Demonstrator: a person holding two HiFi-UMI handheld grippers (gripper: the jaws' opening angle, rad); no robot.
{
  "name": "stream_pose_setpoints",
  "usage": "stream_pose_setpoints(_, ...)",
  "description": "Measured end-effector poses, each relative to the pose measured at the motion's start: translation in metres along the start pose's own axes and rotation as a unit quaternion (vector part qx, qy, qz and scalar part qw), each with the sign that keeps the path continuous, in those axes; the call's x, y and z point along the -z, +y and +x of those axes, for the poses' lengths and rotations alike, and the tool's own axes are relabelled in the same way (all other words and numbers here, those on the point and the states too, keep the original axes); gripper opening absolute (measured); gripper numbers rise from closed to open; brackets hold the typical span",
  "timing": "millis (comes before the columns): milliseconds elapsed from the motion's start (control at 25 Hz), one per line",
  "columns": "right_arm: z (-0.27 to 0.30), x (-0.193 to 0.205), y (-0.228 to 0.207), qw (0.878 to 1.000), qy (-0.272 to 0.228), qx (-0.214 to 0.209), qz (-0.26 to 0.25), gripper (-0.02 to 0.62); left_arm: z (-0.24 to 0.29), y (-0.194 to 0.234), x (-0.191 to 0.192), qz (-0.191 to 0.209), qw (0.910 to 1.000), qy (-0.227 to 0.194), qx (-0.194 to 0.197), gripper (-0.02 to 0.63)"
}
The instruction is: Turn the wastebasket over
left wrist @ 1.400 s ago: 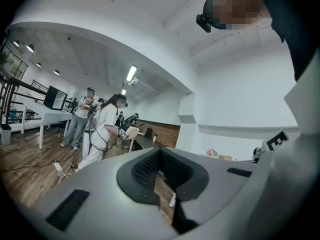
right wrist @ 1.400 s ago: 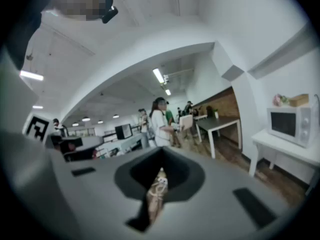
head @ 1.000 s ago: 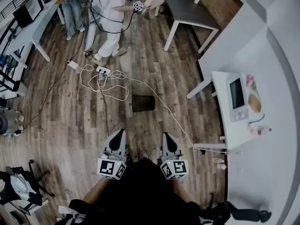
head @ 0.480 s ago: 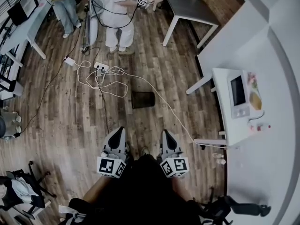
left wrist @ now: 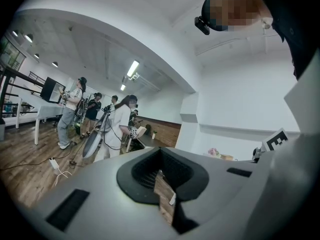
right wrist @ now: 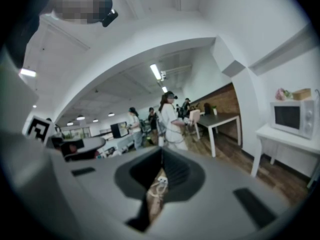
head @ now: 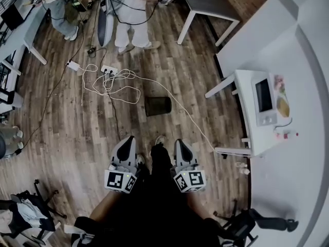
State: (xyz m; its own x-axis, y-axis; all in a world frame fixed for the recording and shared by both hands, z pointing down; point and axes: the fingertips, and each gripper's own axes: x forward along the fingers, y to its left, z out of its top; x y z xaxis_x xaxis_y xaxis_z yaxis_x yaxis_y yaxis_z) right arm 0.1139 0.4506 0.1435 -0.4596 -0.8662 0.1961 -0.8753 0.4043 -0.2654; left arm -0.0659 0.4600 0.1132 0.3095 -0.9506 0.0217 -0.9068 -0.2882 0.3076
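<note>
A small black mesh wastebasket [head: 157, 105] stands on the wooden floor, ahead of me in the head view. My left gripper [head: 127, 141] and right gripper [head: 181, 144] are held side by side low in that view, both well short of the basket and pointing toward it. Both have their jaws shut with nothing between them. In the left gripper view and the right gripper view the shut jaws fill the lower half; the basket is hidden behind them.
White cables and a power strip [head: 110, 70] lie on the floor left of the basket; one cable [head: 190, 120] runs past it to the right. A white table with a microwave [head: 264, 98] stands right. A dark table [head: 211, 9] and several people [head: 134, 9] are beyond.
I have walked forward: the basket has come slightly closer to the grippers, and the people and tables have slid toward the top of the head view. Both grippers stay shut.
</note>
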Motion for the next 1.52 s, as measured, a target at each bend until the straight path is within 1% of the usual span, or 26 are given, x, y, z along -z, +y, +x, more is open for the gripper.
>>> stream_pose_setpoints(200, 0.033, -0.003, -0.004, 1.0, 0.0, -0.01, 0.004, 0.032, 0.024, 0.013, -0.003, 0.006, 1.0, -0.001, -0.004, 0.034)
stream_pose_setpoints(400, 0.069, -0.012, -0.013, 1.0, 0.0, -0.02, 0.007, 0.032, 0.053, 0.029, -0.007, 0.007, 0.9998, 0.002, -0.016, 0.034)
stream_pose_setpoints(680, 0.121, -0.028, -0.051, 0.999, 0.007, -0.032, 0.005, 0.032, 0.114, 0.036, -0.013, 0.016, 0.9995, 0.006, -0.026, 0.034)
stream_pose_setpoints(800, 0.14, -0.033, -0.066, 0.999, 0.019, -0.04, 0.009, 0.032, 0.138, 0.035, -0.013, 0.018, 0.9993, 0.012, -0.031, 0.034)
stream_pose_setpoints(920, 0.158, -0.031, -0.086, 0.999, 0.025, -0.045, 0.011, 0.032, 0.164, 0.031, -0.01, 0.019, 0.999, 0.019, -0.035, 0.034)
stream_pose_setpoints(1080, 0.183, -0.032, -0.108, 0.997, 0.032, -0.061, 0.023, 0.032, 0.195, 0.026, -0.006, 0.01, 0.999, 0.018, -0.038, 0.034)
stream_pose_setpoints(1200, 0.198, -0.035, -0.125, 0.997, 0.033, -0.069, 0.024, 0.032, 0.213, 0.022, -0.005, 0.014, 0.9989, 0.024, -0.038, 0.034)
stream_pose_setpoints(1360, 0.212, -0.033, -0.145, 0.997, 0.031, -0.068, 0.023, 0.032, 0.229, 0.019, -0.005, 0.033, 0.9981, 0.028, -0.043, 0.034)
stream_pose_setpoints(1520, 0.223, -0.031, -0.153, 0.997, 0.037, -0.058, 0.028, 0.032, 0.242, 0.022, -0.007, 0.042, 0.9979, 0.029, -0.04, 0.034)
